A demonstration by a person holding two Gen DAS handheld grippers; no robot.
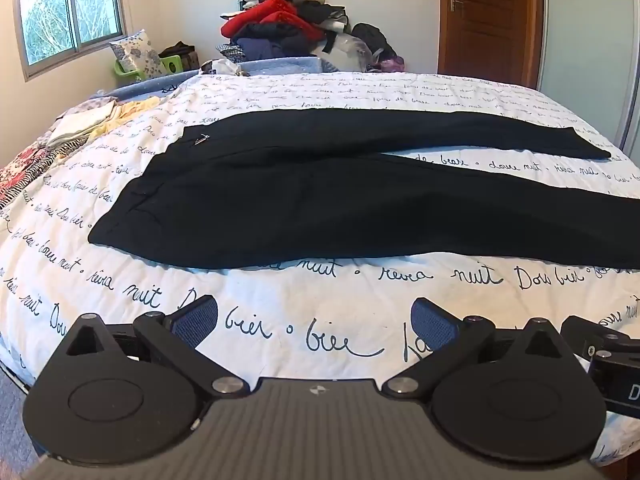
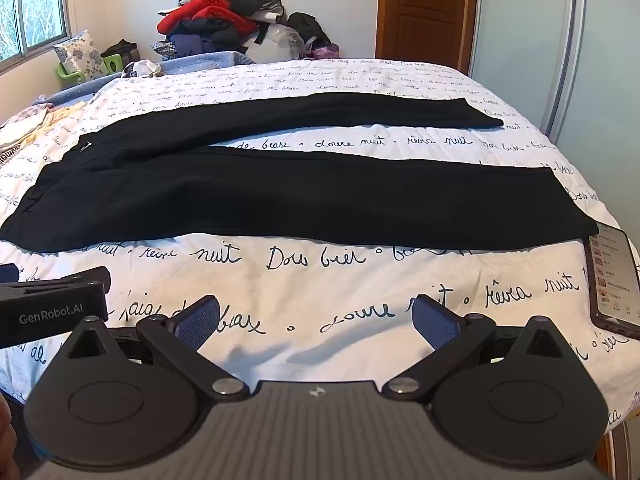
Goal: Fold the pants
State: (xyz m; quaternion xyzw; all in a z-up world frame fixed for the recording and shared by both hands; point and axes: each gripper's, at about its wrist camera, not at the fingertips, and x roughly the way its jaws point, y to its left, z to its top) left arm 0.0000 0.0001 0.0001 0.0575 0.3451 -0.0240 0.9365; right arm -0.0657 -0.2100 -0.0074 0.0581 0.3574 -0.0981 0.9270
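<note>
Black pants (image 1: pixel 320 200) lie flat on the bed's white cover with black script (image 1: pixel 320 292). The waist is at the left, and the two legs spread apart toward the right. They also show in the right wrist view (image 2: pixel 304 196). My left gripper (image 1: pixel 315 322) is open and empty, above the cover a little short of the pants' near edge. My right gripper (image 2: pixel 316 320) is open and empty, also short of the near leg. The left gripper's body (image 2: pixel 52 308) shows at the left in the right wrist view.
A phone (image 2: pixel 614 280) lies on the cover at the right, touching the near leg's hem. Folded clothes (image 1: pixel 80 128) sit at the bed's left. A heap of clothes (image 1: pixel 288 24) is piled behind the bed. A wooden door (image 1: pixel 488 16) and wardrobe stand at the right.
</note>
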